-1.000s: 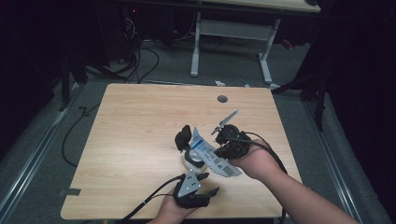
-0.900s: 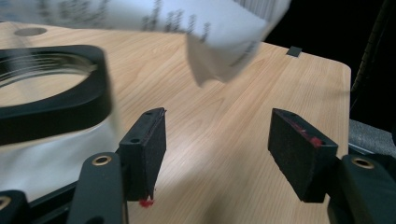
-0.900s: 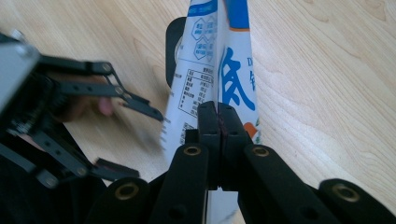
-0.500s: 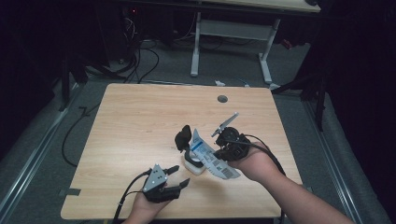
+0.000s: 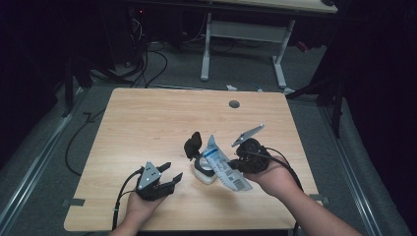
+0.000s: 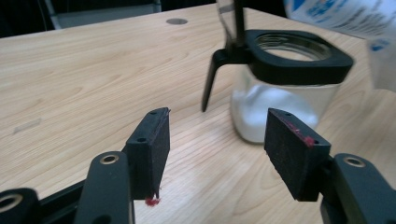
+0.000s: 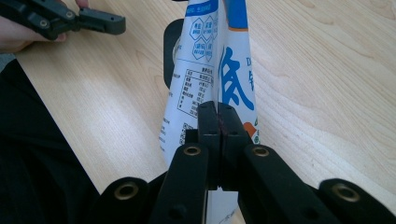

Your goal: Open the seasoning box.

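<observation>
Right gripper (image 5: 235, 161), centre-right of high view: jaws pinched on white-blue pouch (image 5: 223, 164), tilted over glass jar (image 5: 205, 170) w/ black rim, lid (image 5: 193, 144) flipped up. Left gripper (image 5: 169, 176), lower left: jaws wide, empty, apart from jar. Pouch print partly unreadable. Wooden table (image 5: 147, 123) w/ grommet hole (image 5: 234, 104).

Your left gripper (image 6: 212, 154) hangs with its jaws wide apart above the wooden table (image 6: 84, 79), facing a glass jar (image 6: 280, 88) part-filled with white powder, its black lid (image 6: 219, 56) flipped up.
</observation>
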